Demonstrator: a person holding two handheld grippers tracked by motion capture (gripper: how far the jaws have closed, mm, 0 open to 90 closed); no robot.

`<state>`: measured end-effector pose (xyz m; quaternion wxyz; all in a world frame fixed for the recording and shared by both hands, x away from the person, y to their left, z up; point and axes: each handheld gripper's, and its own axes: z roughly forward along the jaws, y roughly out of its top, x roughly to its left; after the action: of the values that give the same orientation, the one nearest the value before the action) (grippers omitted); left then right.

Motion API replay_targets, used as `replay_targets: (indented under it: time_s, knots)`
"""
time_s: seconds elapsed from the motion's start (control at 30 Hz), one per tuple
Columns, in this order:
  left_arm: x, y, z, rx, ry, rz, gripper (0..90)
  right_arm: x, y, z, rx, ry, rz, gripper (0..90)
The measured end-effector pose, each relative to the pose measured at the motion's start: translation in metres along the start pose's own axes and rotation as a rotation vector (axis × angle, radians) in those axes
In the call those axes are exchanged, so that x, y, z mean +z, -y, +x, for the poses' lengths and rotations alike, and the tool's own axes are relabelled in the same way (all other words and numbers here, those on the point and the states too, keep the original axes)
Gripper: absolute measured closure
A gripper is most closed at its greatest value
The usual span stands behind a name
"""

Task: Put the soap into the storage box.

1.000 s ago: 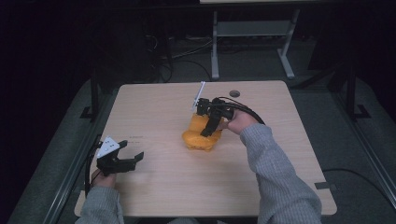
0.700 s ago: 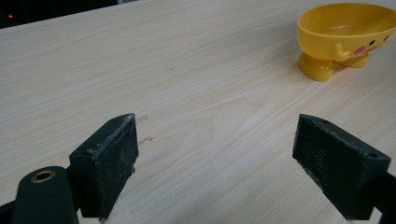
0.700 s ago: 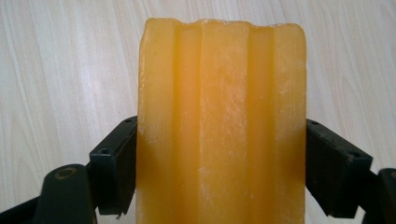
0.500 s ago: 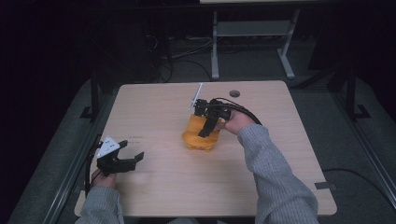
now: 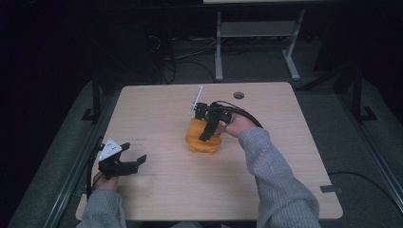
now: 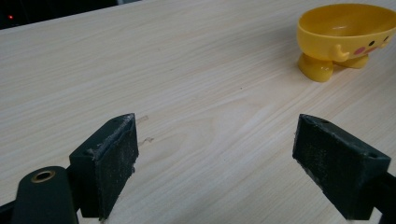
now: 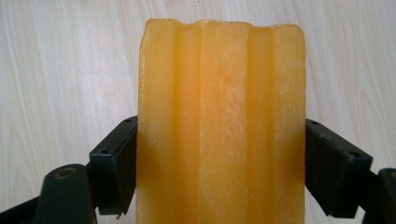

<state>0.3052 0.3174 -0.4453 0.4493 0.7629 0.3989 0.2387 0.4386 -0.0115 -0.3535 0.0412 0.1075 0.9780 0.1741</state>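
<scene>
- In the high view your right tongs (image 5: 207, 135) and hand cover most of the bowl (image 5: 203, 140); you see just its yellow rim and side beneath them.
- The right gripper view cuts the orange block (image 7: 222, 126) off at the bottom edge, so its lower end is out of sight.
- From that view you cannot tell how high the block hangs above the surface (image 7: 56, 70).
- Your left tongs (image 5: 134, 162) stand wide open with nothing between the jaws, low over the surface near its front left corner.
- Your right tongs are clamped on the block, one jaw pressed to each long side.
- Since a second ago your right tongs have shifted slightly toward you over the bowl; your left tongs have not moved.
- The bowl sits near the middle of the surface, well apart from your left tongs.
- In the left gripper view the bowl (image 6: 348, 37) stands upright on small feet, with a pink cheek mark on its side; the part of its inside you can see holds nothing.
- The block is in your right tongs, over the bowl.
</scene>
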Motion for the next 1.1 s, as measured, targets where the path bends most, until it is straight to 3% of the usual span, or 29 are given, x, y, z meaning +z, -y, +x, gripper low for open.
replay_targets:
  time_s: [1.1]
  knots:
    - [0.0, 0.0, 0.0, 0.001, 0.0, 0.0, 13.8, 0.02, 0.002, -0.001, 0.004, -0.038, 0.022, 21.2]
